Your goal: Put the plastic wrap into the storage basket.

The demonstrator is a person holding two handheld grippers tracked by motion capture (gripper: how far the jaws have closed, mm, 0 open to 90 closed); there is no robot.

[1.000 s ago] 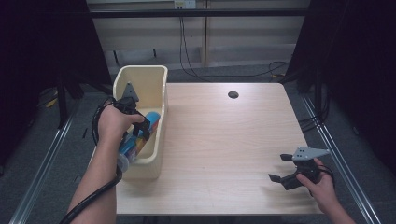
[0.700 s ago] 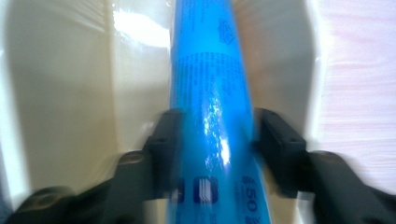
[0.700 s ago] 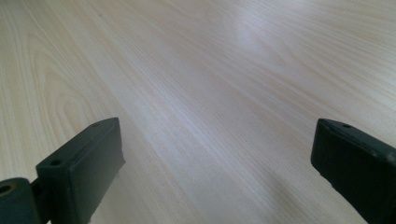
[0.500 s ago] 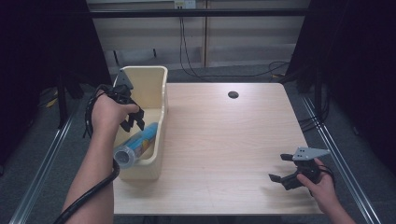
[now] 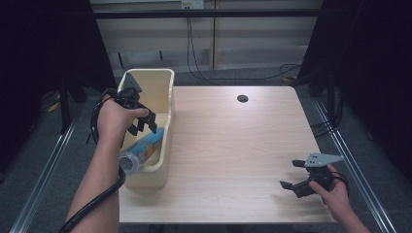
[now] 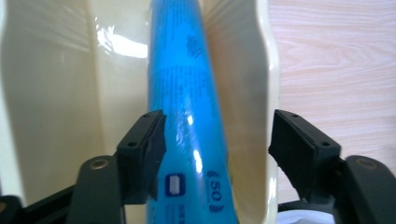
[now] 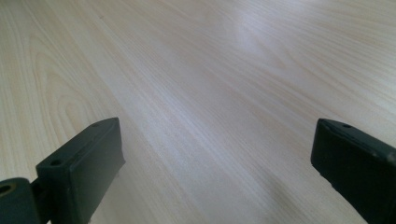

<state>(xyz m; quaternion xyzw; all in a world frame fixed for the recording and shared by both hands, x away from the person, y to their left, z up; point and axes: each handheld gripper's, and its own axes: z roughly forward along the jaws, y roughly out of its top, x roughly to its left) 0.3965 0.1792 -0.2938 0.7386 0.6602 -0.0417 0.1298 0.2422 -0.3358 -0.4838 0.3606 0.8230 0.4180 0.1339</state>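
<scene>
— What lies in the cream plastic bin (image 5: 167,94)?

— A blue tube (image 5: 145,145), long and round, with a clear cap end toward the person. It lies lengthwise in the bin's near half, leaning toward the right wall. In the left gripper view the blue tube (image 6: 187,116) runs away from the camera along the bin's inner wall (image 6: 60,93), and white print with "50" shows on its near end.

— And the left gripper?

— The left gripper (image 5: 144,124) hangs over the bin, just above the tube's far end, held in the person's left hand (image 5: 114,121). Its jaws stand wide apart. In its own view the left gripper (image 6: 215,140) straddles the tube: one black pad sits right beside the tube's left edge, while the other is out past the bin's right wall, over the wood. Whether that pad touches the tube, I cannot tell. Nothing is clamped.

— Where does the bin stand?

— On the left edge of the light wooden table (image 5: 233,145), long side running away from the person. A dark round hole (image 5: 242,98) sits near the table's far edge.

— The other gripper?

— The right gripper (image 5: 290,174) rests low at the near right corner, well apart from the bin, in the right hand (image 5: 335,191), a grey plate on top. Its jaws gape wide, with bare wood (image 7: 210,93) between them in its own view.
</scene>
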